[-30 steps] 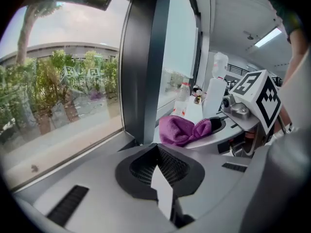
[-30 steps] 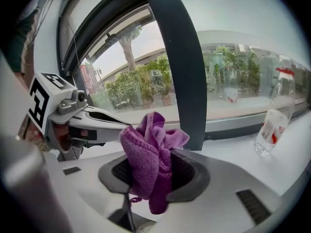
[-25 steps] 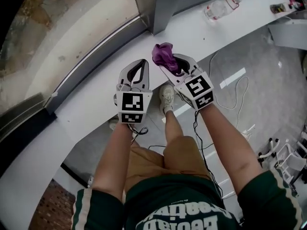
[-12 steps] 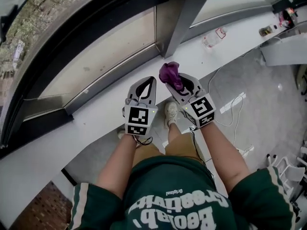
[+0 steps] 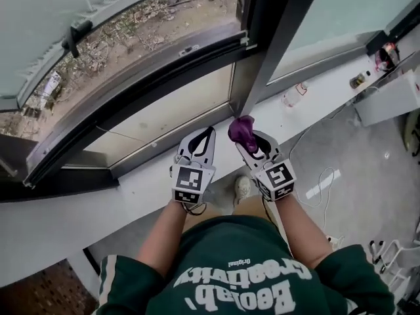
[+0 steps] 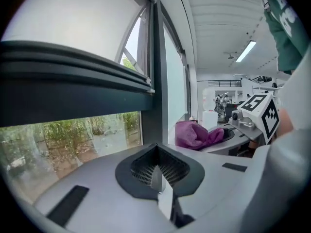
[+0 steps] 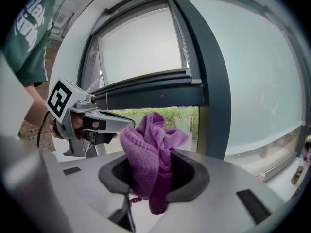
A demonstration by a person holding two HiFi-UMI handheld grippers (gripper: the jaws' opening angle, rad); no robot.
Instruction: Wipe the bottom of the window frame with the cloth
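Note:
The purple cloth [image 5: 242, 130] is bunched up in my right gripper [image 5: 248, 143], which is shut on it. In the right gripper view the cloth [image 7: 150, 154] spills out over the jaws. This gripper is over the white sill [image 5: 98, 202], near the foot of the dark upright post [image 5: 275, 38]. My left gripper [image 5: 209, 130] is beside it on the left, shut with nothing in it. The window frame's dark bottom rail [image 5: 157, 84] runs across just beyond both grippers, with a frosted lower pane [image 5: 177, 113] under it.
A plastic bottle [image 5: 293, 95] lies on the sill to the right, with small items [image 5: 357, 81] further along. A white box [image 5: 394, 97] stands at the far right. Cables [image 5: 315, 182] trail on the grey floor below, by the person's shoe [image 5: 244, 188].
Both grippers have moved along the sill toward the foot of the upright post, the cloth still in the right one. The head view has lifted and shows more of the window.

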